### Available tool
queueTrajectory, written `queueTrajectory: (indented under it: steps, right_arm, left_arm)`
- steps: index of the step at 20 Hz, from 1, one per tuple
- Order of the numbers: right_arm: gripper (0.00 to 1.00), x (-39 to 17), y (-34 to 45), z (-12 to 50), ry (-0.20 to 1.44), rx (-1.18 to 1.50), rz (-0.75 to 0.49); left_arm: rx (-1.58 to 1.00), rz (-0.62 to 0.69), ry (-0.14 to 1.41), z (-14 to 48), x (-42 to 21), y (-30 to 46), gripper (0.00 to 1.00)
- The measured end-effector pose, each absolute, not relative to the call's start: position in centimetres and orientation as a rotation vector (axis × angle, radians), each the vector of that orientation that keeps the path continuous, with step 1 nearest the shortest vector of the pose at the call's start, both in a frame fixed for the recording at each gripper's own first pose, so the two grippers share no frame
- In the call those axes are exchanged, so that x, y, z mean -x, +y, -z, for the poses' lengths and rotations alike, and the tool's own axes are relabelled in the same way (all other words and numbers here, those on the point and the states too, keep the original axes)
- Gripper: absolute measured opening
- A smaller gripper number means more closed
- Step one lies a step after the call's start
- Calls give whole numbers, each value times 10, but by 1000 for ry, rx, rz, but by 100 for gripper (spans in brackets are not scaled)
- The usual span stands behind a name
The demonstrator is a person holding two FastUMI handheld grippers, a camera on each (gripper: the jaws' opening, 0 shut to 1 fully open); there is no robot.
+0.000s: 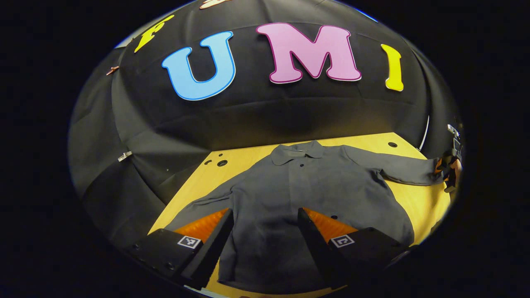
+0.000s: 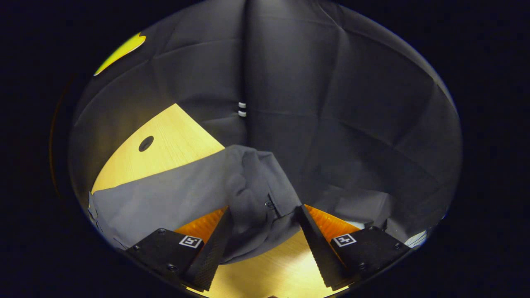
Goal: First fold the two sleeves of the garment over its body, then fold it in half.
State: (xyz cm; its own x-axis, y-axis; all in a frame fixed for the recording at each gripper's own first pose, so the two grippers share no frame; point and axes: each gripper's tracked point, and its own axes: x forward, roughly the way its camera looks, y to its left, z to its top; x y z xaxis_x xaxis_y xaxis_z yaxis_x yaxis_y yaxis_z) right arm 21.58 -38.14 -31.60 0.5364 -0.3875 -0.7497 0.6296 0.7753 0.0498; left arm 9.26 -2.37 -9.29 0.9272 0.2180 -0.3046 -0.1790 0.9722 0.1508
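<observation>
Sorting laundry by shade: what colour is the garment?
Plain dark grey garment, best in the left gripper view.

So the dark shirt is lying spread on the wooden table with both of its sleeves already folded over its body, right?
Not quite. The dark shirt does lie spread on the wooden table, but its sleeves are not folded yet. The left gripper view shows both stretched out to the sides. In the right gripper view, the right gripper has the cuff of one sleeve between its open fingers.
</observation>
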Motion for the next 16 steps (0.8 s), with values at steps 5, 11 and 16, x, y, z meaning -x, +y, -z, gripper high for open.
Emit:
queueTrajectory:
  steps: [5,11,16]
  right_arm:
    - [80,-216,-368,315,787,-291,586]
    - [21,-230,-353,313,764,-255,546]
    - [12,-233,-346,310,760,-311,515]
  left_arm:
    - [-82,-130,306,91,-96,-48,98]
    - [-59,-150,284,88,-91,-43,98]
    - [-53,-188,250,79,-85,-21,99]
